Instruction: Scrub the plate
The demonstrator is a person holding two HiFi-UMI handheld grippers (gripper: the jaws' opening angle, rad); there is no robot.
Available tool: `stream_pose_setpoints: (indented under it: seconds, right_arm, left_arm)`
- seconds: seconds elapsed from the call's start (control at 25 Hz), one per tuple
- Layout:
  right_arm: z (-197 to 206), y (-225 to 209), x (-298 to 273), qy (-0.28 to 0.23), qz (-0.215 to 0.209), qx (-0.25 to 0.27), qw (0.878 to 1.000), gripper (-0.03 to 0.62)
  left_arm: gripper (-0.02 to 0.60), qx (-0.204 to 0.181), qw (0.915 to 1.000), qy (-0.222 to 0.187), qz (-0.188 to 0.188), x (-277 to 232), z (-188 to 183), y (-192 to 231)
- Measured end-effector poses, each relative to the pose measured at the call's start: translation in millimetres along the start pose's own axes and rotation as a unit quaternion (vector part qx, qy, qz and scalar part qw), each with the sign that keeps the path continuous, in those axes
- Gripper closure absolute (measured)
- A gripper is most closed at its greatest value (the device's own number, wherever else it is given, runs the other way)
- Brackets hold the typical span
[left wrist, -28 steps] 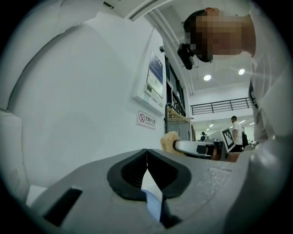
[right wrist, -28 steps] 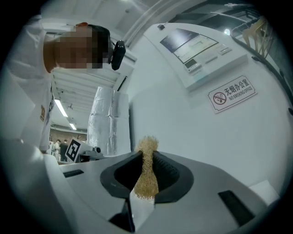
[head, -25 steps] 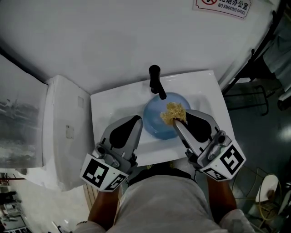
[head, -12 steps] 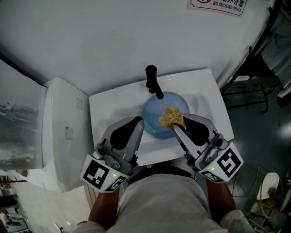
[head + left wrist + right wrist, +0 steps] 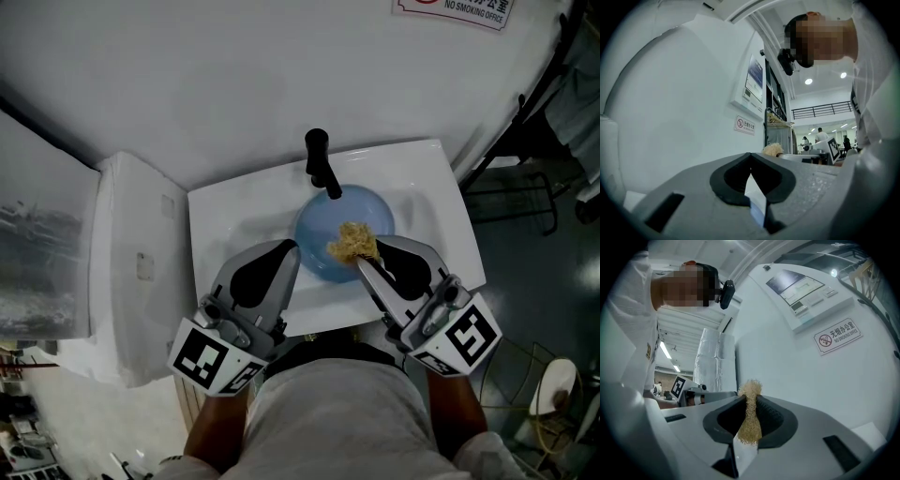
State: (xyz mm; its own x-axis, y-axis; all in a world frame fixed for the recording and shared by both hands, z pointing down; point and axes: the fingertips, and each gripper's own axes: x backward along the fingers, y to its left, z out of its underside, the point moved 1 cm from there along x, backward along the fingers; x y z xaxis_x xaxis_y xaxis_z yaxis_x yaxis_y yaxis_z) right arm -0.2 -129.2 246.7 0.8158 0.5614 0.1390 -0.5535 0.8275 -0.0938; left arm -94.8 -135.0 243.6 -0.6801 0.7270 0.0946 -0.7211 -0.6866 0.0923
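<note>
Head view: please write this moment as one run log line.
right gripper: shut on scrubber, over plate | left gripper: shut, at plate edge

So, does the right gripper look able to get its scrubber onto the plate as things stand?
Probably yes. The right gripper, shut on the scrubber, holds it over the plate with nothing visible between. The tap overhangs only the far rim, and the left gripper sits by its left edge.

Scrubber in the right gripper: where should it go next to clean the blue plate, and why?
Probably push the scrubber down and rub it in short strokes across the plate. The right gripper is clamped on it, and it sits over the middle of the plate in the sink. The pictures do not show whether it is touching the plate yet.
</note>
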Motion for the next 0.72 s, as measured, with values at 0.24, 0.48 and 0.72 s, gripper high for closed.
stream_pose_setpoints:
  seconds: [0.24, 0.48, 0.72]
  right_arm:
    - [1.9, 2.8, -2.6, 0.003, -0.004, 0.002, 1.000, 0.533]
    - [0.8, 3.9, -0.9, 0.007, -0.002, 0.005, 1.000, 0.533]
    - [0.5, 3.4, 1.0, 0.009, 0.002, 0.006, 1.000, 0.533]
  left_arm:
    - [0.566, 0.002, 1.0000, 0.003, -0.005, 5.3, 3.6, 1.1]
    - [0.566, 0.002, 1.0000, 0.001, 0.001, 3.3, 3.7, -1.8]
    - [0.566, 0.001, 1.0000, 0.004, 0.007, 1.9, 3.9, -4.9]
